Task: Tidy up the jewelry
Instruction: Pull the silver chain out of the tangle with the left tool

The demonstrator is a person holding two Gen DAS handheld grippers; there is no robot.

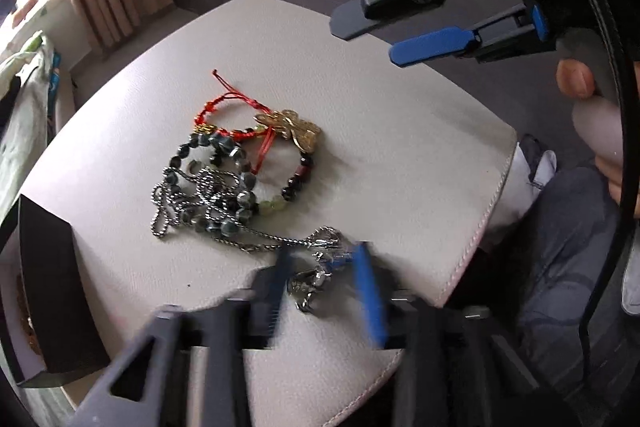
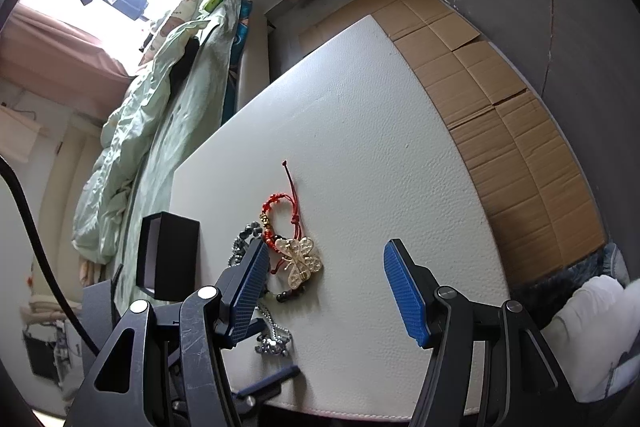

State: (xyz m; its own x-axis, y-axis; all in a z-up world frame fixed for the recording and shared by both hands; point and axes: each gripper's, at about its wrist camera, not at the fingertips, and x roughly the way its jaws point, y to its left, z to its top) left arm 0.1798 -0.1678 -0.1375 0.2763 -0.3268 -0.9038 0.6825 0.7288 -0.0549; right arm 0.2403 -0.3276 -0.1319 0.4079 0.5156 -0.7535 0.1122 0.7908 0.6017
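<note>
Drawing the silver chain (image 1: 208, 203) free of the heap is the step we judge to be in hand, and it asks for a slow, low pull toward the near edge so the links slide out without dragging the beads along. Our left claw (image 1: 326, 277) sits at the near edge of the surface (image 1: 360, 131), its fingers closed in around the chain's silver pendant (image 1: 316, 275); motion blur leaves us unsure whether they truly pinch it. We would check the grip before lifting. Our right claw (image 2: 324, 291) hovers above, jaws spread wide and holding nothing, well placed to press down on the heap if it starts to follow.

From the pendant the chain runs left and away into loose loops, tangled with a dark grey bead bracelet (image 1: 224, 183). Just beyond lies a bracelet of dark red and pale green beads (image 1: 288, 187), a gold butterfly ornament (image 1: 296, 131) resting on its far side, and a red cord bracelet (image 1: 218, 107) furthest off. A black box (image 2: 168, 251) stands at the left edge.
</note>
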